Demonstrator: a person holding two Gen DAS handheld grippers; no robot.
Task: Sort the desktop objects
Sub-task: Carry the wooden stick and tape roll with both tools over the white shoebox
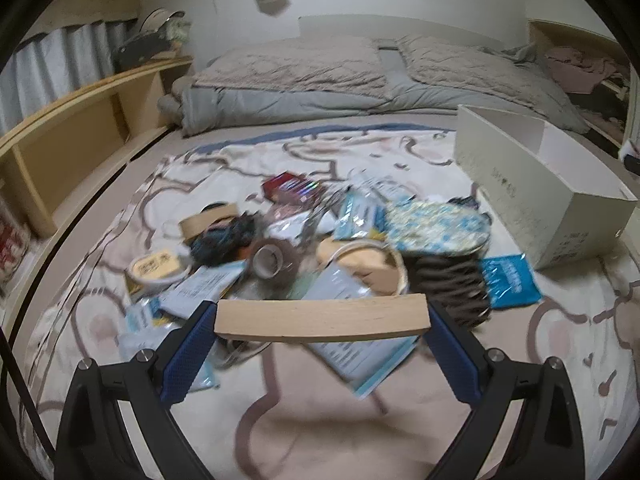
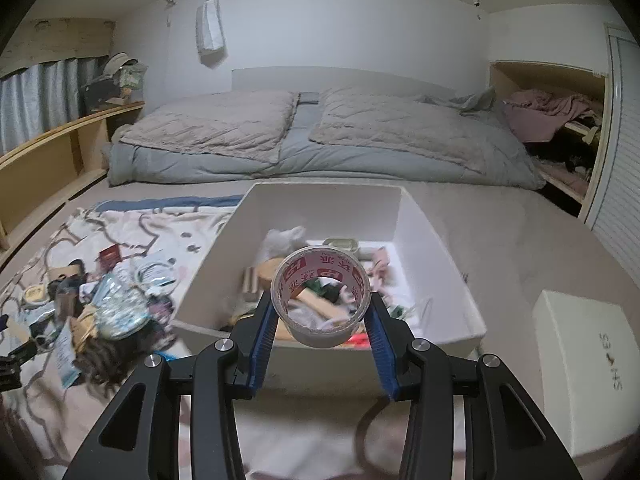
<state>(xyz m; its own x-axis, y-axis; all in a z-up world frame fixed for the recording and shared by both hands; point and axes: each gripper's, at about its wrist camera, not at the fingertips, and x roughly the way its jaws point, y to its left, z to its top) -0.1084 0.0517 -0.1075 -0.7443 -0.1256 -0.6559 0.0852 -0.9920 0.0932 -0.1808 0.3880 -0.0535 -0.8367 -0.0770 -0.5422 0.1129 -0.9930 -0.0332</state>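
While our left tongs (image 1: 322, 317) clamp a wood block (image 1: 322, 314), our right tongs (image 2: 322, 312) grip tape (image 2: 320, 295) — above the box (image 2: 436, 248). Clutter (image 1: 304, 232) covers the bed.

Your right gripper's (image 2: 322, 312) blue pads frame a clear tape roll (image 2: 320, 294) printed in red. The box (image 2: 436, 264) ahead is white. Over on the left, a pale tan wooden block (image 1: 322, 316), a cream blanket (image 1: 320, 420) with brown cartoon outlines, a bright blue packet (image 1: 508, 280).

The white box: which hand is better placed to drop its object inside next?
Right. The right gripper holds the tape roll just at the white box. The left gripper holds a wooden block over the pile, the box off to its side.
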